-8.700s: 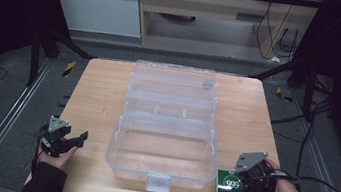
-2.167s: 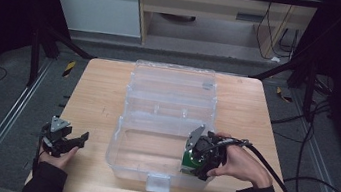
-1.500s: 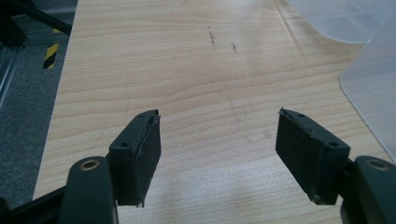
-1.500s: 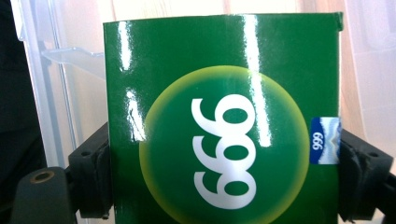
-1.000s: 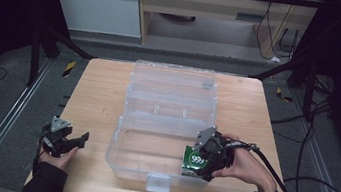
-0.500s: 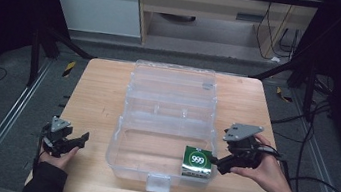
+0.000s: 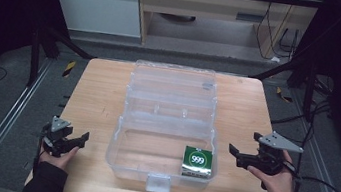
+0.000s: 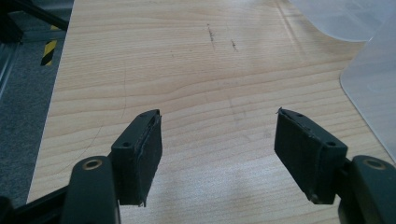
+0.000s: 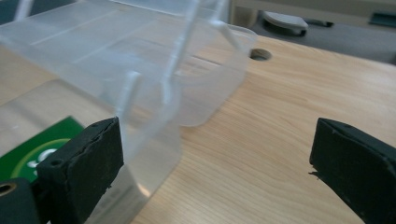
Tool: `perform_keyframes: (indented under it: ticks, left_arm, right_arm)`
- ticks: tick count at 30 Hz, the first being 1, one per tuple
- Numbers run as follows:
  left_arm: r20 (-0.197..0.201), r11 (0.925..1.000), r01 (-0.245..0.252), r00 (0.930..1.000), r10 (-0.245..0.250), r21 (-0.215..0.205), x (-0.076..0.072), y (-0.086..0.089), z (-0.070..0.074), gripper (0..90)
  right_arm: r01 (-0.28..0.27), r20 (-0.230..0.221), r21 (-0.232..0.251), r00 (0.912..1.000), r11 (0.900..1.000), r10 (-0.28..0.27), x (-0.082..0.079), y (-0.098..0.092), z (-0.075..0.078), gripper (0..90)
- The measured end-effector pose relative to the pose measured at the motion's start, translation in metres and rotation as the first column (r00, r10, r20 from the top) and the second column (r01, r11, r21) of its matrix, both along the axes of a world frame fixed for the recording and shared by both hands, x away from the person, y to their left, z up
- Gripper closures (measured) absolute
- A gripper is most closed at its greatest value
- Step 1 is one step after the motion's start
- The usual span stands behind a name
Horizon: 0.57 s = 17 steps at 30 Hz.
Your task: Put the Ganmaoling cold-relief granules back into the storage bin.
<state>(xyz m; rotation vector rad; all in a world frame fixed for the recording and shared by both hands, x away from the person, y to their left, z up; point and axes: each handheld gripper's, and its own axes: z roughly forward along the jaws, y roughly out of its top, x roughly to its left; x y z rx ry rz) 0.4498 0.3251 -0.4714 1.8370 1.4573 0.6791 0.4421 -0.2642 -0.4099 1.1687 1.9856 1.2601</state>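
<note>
The green pack (image 7: 198, 162) lies in the clear box (image 7: 164, 140), lower right corner, already delivered. The right gripper (image 7: 240, 156), jaws just opened wide and empty, sits right of the box, clear of its wall. The left gripper (image 7: 79, 141) rests open and empty at lower left, out of the way.

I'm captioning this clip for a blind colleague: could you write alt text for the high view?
A green packet marked 999 lies in the right front corner of an open clear plastic box on a wooden table. The right gripper, open and empty, sits just right of the box; the left gripper rests open near the table's left front.
</note>
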Motion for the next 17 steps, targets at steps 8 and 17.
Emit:
perform_keyframes:
  ticks: [8, 17]
  left_arm:
    - [-0.008, 1.0, 0.002, 1.0, -0.002, 0.008, 0.001, 0.0, -0.002, 33.3]
    - [-0.011, 0.9998, -0.011, 0.9999, 0.011, 0.018, 0.004, 0.001, -0.006, 33.8]
  right_arm:
    - [0.164, -0.02, 0.051, 0.9864, 0.985, -0.163, 0.007, -0.022, -0.039, 2.7]
    - [0.247, -0.057, 0.01, 0.9675, 0.969, -0.246, 0.015, -0.035, -0.067, 2.5]
